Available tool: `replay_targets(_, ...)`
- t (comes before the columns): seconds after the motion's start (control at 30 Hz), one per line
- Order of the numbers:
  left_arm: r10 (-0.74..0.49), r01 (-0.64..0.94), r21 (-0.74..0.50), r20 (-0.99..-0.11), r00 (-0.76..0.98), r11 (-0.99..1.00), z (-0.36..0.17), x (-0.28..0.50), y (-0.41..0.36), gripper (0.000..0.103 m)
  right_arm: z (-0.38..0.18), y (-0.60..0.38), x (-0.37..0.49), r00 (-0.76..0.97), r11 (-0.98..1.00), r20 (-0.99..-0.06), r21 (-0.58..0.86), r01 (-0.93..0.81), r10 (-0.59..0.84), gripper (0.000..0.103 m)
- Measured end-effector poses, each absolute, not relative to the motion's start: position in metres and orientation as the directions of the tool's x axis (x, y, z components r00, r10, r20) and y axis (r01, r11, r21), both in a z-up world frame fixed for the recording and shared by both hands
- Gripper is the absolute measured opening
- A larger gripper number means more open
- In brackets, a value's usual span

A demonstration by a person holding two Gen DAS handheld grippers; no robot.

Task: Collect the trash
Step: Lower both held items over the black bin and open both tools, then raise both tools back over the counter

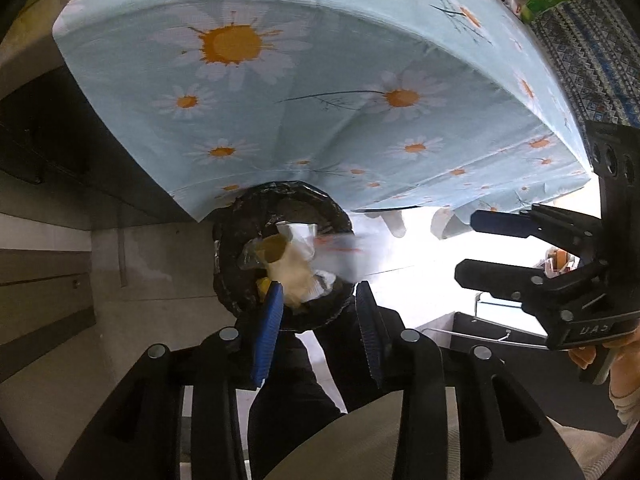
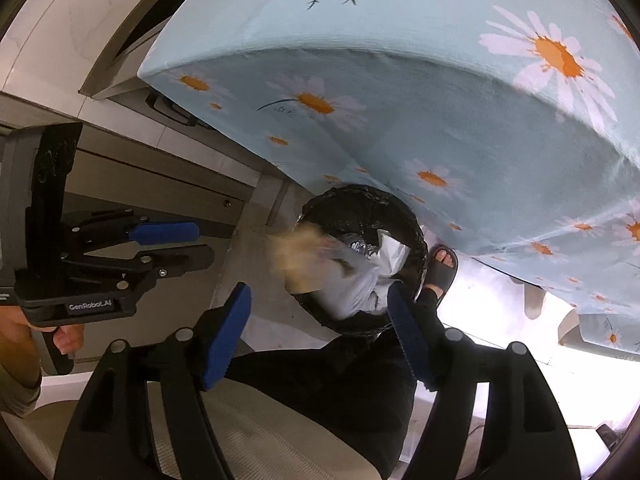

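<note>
Left wrist view: the left tool (image 1: 318, 300) hangs above the black-lined bin (image 1: 244, 292), jaws partly apart with nothing between the ribbed blue pads. The beige crumpled wad (image 1: 290, 276) lies just beyond the left pad, over the bin mouth, beside white paper (image 1: 304, 236). The daisy-print cloth (image 1: 280, 120) drapes the worktop beyond.

Right wrist view: the right tool (image 2: 320, 300) stands wide and empty. A blurred pale sheet (image 2: 352, 284) and tan wad (image 2: 298, 252) sit at the bin (image 2: 416, 236), directly ahead. Both tools are equally near.
</note>
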State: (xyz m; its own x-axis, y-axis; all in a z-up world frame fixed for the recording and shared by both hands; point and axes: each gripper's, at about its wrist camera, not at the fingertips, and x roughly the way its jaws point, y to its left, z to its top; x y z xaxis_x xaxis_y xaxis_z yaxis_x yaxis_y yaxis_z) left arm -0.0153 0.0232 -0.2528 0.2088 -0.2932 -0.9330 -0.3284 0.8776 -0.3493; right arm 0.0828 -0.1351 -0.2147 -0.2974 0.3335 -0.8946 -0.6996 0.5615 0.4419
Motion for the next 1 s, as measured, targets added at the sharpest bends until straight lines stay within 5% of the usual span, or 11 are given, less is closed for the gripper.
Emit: replay_targets(1.0, -0.224, -0.269, -0.33, -0.907, 0.357, 0.905, -0.172, -0.018, 0.035, 0.036, -0.14, -0.142, 0.086, -0.164, 0.57, -0.888, 0.408, -0.713, 0.429, 0.07)
